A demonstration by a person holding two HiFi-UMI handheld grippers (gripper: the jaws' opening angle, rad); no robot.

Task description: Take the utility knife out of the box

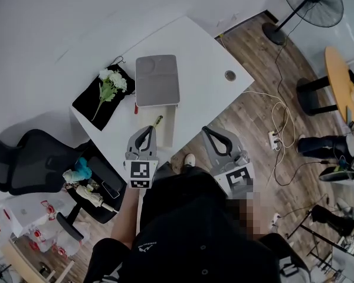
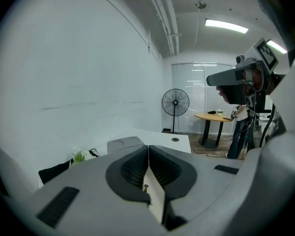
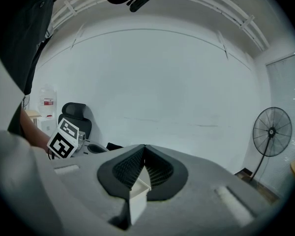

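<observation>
A white open box lies on the white table, with its grey lid just behind it. A small olive-handled utility knife sticks up at the box's left rim. My left gripper is shut and empty, its tips right beside the knife. In the left gripper view the jaws meet, with the knife's metal tip and the box below them. My right gripper hovers at the table's near edge, right of the box, and is shut with nothing held. The box corner shows under its jaws.
A black cloth with white flowers lies at the table's left. A black office chair and a cluttered stool stand left of me. A fan, a round wooden table and floor cables are on the right.
</observation>
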